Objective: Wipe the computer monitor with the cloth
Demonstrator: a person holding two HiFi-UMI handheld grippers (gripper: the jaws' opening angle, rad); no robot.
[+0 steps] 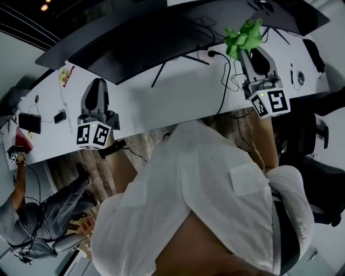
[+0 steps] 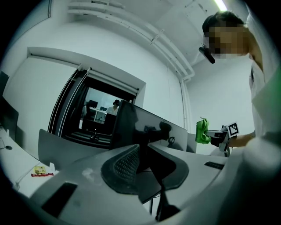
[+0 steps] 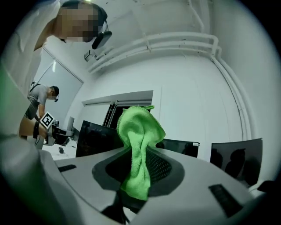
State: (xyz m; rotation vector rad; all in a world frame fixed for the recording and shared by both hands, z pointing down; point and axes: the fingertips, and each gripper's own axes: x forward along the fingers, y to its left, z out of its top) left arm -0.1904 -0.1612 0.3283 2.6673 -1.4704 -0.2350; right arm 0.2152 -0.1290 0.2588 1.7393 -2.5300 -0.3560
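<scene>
The dark, wide computer monitor [image 1: 145, 43] stands on its thin-legged stand at the back of the white desk [image 1: 161, 102]. My right gripper [image 1: 249, 51] is shut on a bright green cloth [image 1: 242, 36], held above the desk just right of the monitor's right end. In the right gripper view the cloth [image 3: 138, 145] bunches up out of the jaws of my right gripper [image 3: 140, 154], with the monitor [image 3: 94, 138] beyond. My left gripper [image 1: 98, 86] hovers below the monitor's left part, shut and empty. The left gripper view looks past my left gripper [image 2: 142, 151] at the monitor [image 2: 145, 125] and the cloth [image 2: 202, 131].
Cables [image 1: 226, 75] trail across the desk to the right of the monitor. A second dark screen [image 1: 280, 13] is at the back right. A black office chair [image 1: 318, 161] stands on the right. Another person [image 1: 32, 215] sits at the lower left by a black device [image 1: 29, 123].
</scene>
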